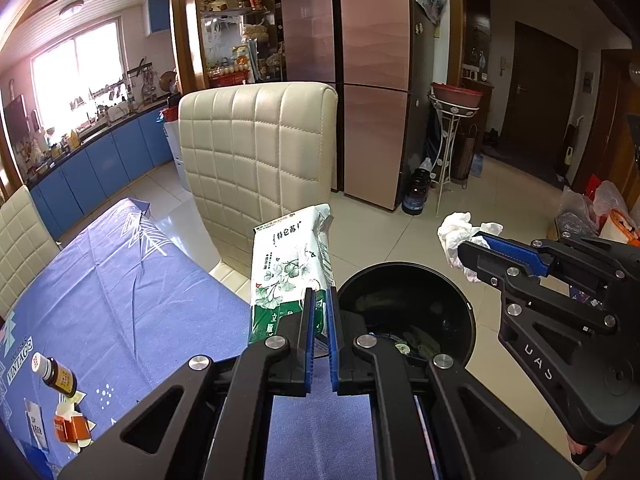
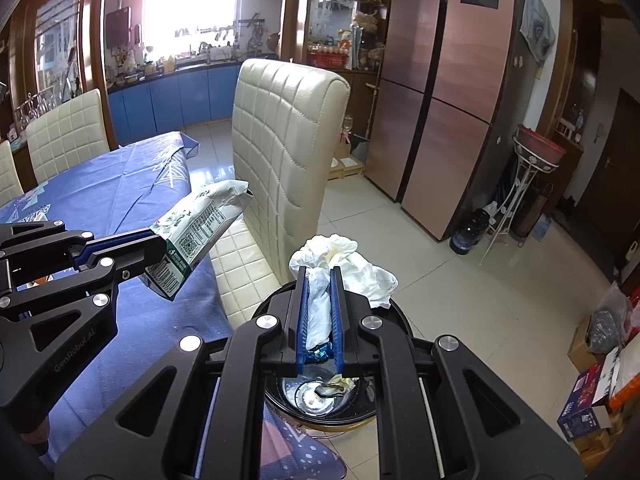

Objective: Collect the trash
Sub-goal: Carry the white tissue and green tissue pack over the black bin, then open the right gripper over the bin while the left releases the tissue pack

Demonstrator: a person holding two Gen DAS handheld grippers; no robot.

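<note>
My left tongs [image 1: 319,312] are clamped on a flattened green-and-white milk carton [image 1: 290,268] and my right tongs [image 2: 320,292] are clamped on a wad of white tissue [image 2: 344,264], both carried off the blue tabletop [image 1: 120,280] twd the black bin [image 1: 408,304]. I'm at the drop step, I reckon: tissue hangs over the bin's mouth, carton just beside its rim on the tabletop side. Next I need the carton over the opening too, then let both go w/o snagging the rim.

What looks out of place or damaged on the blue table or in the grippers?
On the table, a small brown bottle lies on its side next to a torn-open orange box. The milk carton in the left gripper is crumpled at its top. The right gripper holds a crumpled tissue over the bin.
</note>
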